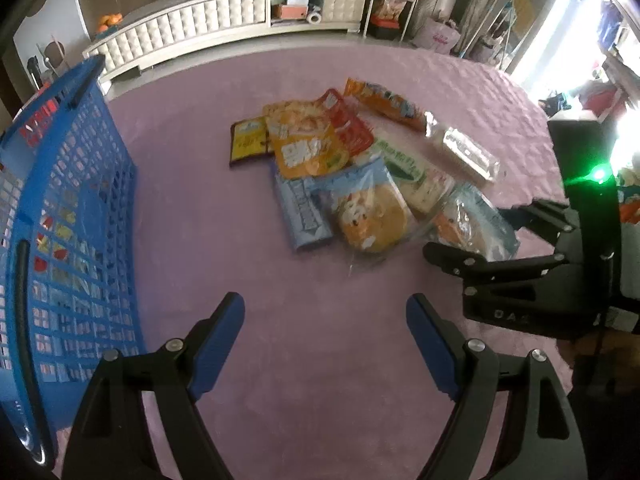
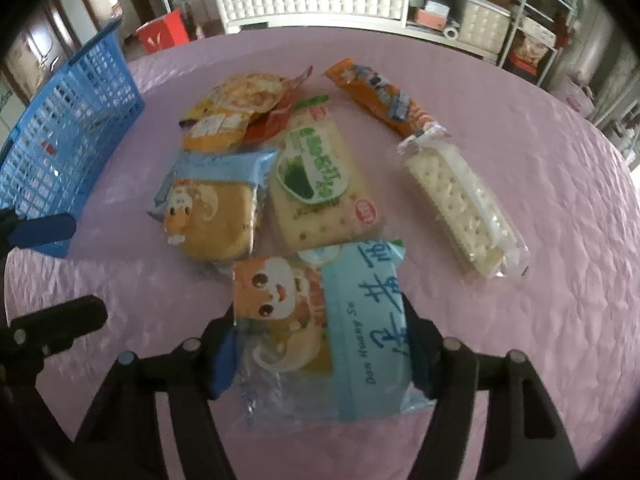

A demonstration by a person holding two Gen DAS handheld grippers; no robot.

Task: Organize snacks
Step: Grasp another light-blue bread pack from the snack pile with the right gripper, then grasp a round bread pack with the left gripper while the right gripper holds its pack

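Snacks (image 1: pixel 320 168) lie in a loose pile on a pink cloth (image 1: pixel 320 340), with a blue basket (image 1: pixel 72 220) standing at the left edge. The right gripper (image 2: pixel 320 344) straddles the nearest blue cake packet (image 2: pixel 332 336), its fingers at the packet's sides. The left gripper (image 1: pixel 325 316) hovers over bare cloth, fingers wide apart, holding nothing.

Blue basket (image 1: pixel 76 216) cut off at left edge, packets (image 1: pixel 304 140) overlapping in pile, wrapper print blurred

A pink quilted surface (image 2: pixel 520 100) carries a snack pile (image 2: pixel 280 168) and blue basket (image 2: pixel 72 140).
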